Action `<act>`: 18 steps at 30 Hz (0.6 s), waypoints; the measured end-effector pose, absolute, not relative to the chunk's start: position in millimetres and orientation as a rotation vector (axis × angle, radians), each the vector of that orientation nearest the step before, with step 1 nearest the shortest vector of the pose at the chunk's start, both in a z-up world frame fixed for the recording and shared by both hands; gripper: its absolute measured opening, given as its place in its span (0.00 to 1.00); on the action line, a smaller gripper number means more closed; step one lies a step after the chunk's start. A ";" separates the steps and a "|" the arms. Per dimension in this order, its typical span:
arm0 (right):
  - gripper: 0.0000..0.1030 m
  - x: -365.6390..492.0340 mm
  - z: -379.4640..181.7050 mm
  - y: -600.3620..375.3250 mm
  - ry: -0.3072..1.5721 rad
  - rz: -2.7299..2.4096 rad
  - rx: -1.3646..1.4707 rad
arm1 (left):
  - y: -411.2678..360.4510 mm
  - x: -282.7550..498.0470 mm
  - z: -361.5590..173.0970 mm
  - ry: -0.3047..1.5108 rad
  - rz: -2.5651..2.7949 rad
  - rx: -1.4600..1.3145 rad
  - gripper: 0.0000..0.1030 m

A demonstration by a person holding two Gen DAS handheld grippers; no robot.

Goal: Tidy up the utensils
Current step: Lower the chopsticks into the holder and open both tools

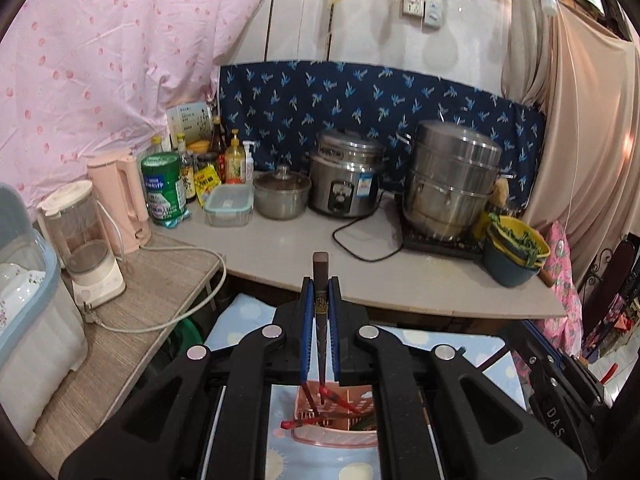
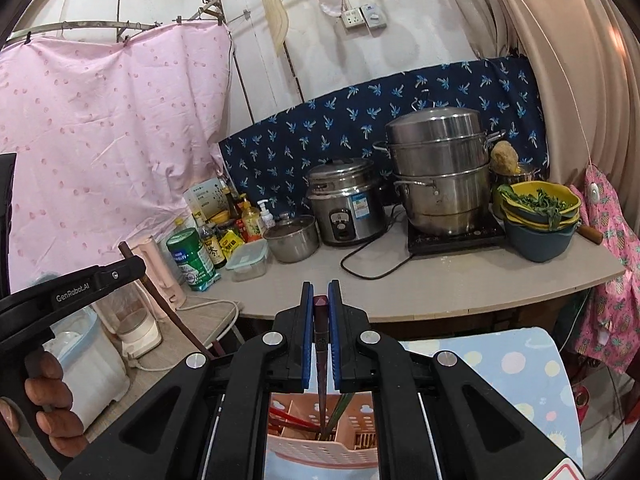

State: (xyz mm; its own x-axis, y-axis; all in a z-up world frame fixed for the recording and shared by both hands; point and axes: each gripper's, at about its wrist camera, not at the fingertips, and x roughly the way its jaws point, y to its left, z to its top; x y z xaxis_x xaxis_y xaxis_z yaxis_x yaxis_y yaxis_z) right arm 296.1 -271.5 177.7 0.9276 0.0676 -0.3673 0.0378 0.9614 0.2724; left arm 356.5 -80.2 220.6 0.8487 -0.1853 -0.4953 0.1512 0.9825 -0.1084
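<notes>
In the left wrist view my left gripper (image 1: 320, 285) is shut on a dark brown chopstick (image 1: 320, 268). Its thick end sticks up past the fingertips and its thin tip points down over a pink utensil basket (image 1: 334, 438). Red chopsticks (image 1: 308, 422) lie in that basket. My right gripper (image 2: 320, 287) is shut on a second dark chopstick (image 2: 321, 304), whose tip reaches down into the pink basket (image 2: 320, 446) among other sticks. The right wrist view also shows the left gripper (image 2: 132, 266) at the left, held by a hand (image 2: 44, 396), with its chopstick (image 2: 168, 312) slanting down.
Ahead, a pale counter (image 1: 300, 248) carries a rice cooker (image 1: 346, 178), a stacked steel steamer (image 1: 452, 180) on a hob, a small lidded pot (image 1: 282, 194), bottles, a pink kettle (image 1: 120, 196), a blender (image 1: 86, 248) and bowls of greens (image 1: 514, 250). A covered dish bin (image 1: 28, 292) stands left.
</notes>
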 end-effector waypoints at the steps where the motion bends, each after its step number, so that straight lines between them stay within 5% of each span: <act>1: 0.07 298.9 172.5 -271.6 0.396 0.014 0.281 | -80.7 357.6 216.1 0.538 -0.179 -0.067 0.07; 10: 0.07 311.5 146.9 -266.1 0.468 0.002 0.253 | -84.1 361.7 198.3 0.585 -0.203 -0.075 0.07; 14: 0.10 306.3 146.6 -266.5 0.471 0.002 0.250 | -84.3 356.2 197.7 0.566 -0.186 -0.066 0.34; 18: 0.25 299.6 152.9 -265.3 0.458 0.005 0.245 | -82.3 351.2 199.8 0.558 -0.182 -0.074 0.35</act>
State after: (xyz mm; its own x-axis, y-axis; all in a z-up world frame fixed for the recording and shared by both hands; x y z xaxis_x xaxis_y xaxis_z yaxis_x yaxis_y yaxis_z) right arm 299.6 -265.3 152.9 0.8974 0.0593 -0.4373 0.0505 0.9706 0.2352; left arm 351.2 -82.3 199.8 0.8328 -0.1916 -0.5194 0.1512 0.9813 -0.1195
